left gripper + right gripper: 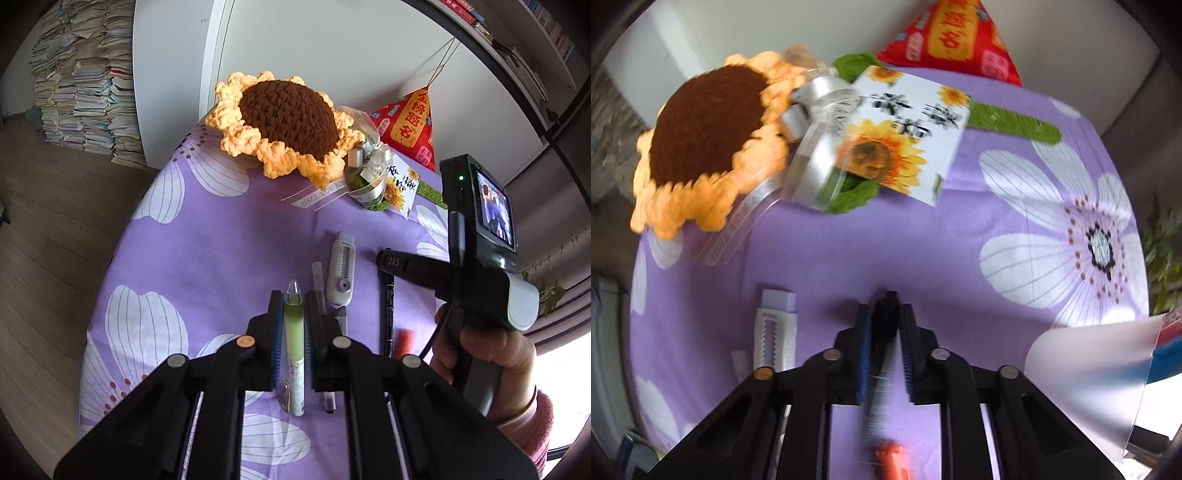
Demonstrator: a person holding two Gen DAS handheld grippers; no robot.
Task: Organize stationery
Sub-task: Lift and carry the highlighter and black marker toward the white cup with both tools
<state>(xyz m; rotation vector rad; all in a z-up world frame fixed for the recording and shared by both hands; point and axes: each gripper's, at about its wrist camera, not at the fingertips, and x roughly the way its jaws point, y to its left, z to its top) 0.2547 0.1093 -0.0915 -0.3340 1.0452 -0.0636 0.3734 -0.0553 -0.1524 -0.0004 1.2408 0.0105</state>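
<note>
With the left gripper (294, 325) clamped on the pale green, clear-capped pen (294, 332) and the right gripper (884, 332) closed on the slim black pen (882, 354), lift both straight up, clear of the white retractable eraser (342, 273) just beside them.

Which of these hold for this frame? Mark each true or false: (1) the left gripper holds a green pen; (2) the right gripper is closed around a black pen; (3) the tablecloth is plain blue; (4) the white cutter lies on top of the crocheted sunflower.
1. True: the left gripper is shut on the green pen.
2. True: the right gripper is shut on the black pen.
3. False: the tablecloth is purple with white flowers.
4. False: the white cutter lies on the cloth, apart from the crocheted sunflower.
</note>
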